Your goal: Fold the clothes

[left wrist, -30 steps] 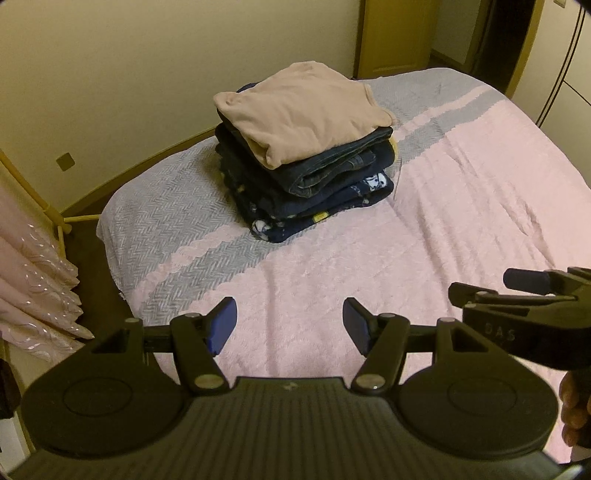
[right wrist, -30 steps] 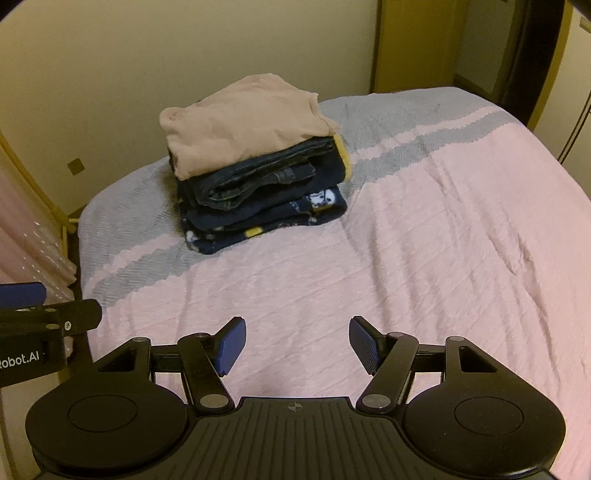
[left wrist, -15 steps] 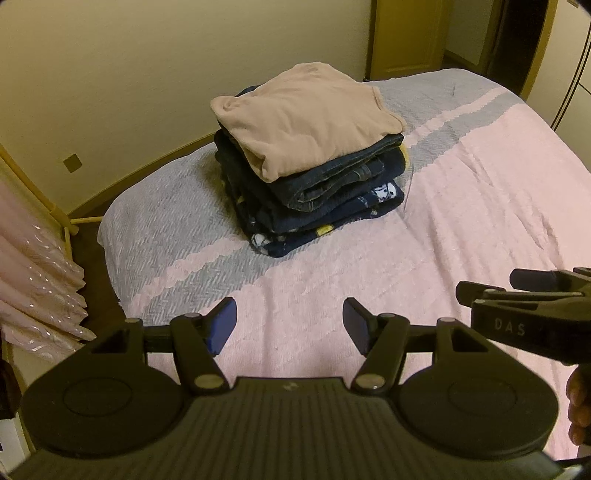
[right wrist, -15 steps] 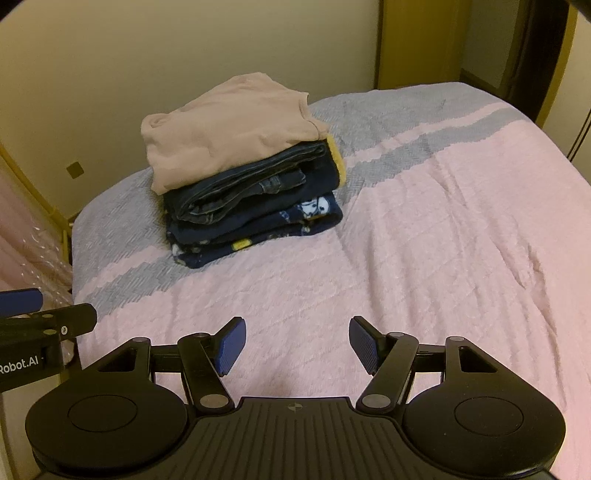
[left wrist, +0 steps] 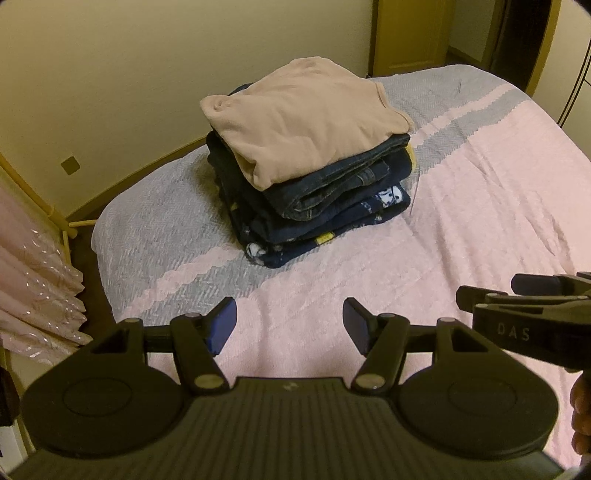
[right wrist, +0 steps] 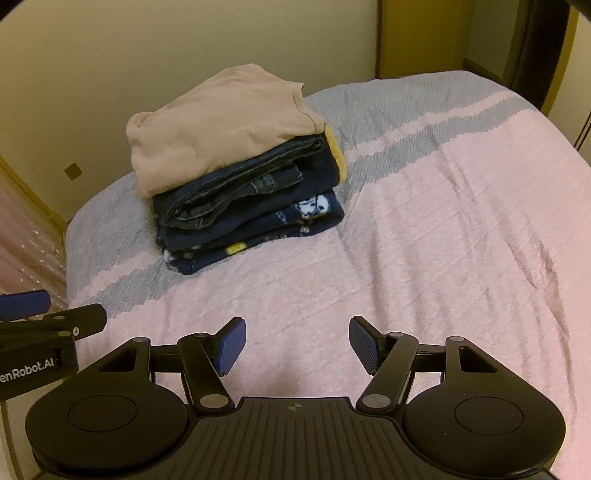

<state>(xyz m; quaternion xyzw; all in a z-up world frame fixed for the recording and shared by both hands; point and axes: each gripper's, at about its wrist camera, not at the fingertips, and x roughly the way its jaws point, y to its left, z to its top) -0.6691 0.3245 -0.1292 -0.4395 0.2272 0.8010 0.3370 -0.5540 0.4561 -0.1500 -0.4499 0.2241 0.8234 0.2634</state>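
Observation:
A stack of folded clothes (left wrist: 314,173) (right wrist: 240,177) rests on the bed: a beige top (left wrist: 299,118) (right wrist: 218,122) over folded jeans (left wrist: 332,184) (right wrist: 236,188) and dark blue patterned fleece (left wrist: 332,229) (right wrist: 266,232). My left gripper (left wrist: 289,325) hovers open over the pink blanket, short of the stack, with nothing between its blue pads. Beside it, my right gripper (right wrist: 296,345) is likewise open and empty, the stack ahead to its left. Each gripper shows at the edge of the other's view: the right gripper (left wrist: 524,295), the left gripper (right wrist: 37,314).
The bed carries a pink blanket (left wrist: 461,221) (right wrist: 443,240) with grey stripes (left wrist: 177,229) (right wrist: 406,107). A cream wall (left wrist: 147,55) runs behind the bed. A pink curtain (left wrist: 33,273) hangs at the left past the bed's edge. A wooden door (left wrist: 406,33) stands at the back.
Both grippers have moved closer to the stack, which now looks larger in both views. Their jaws have stayed equally wide.

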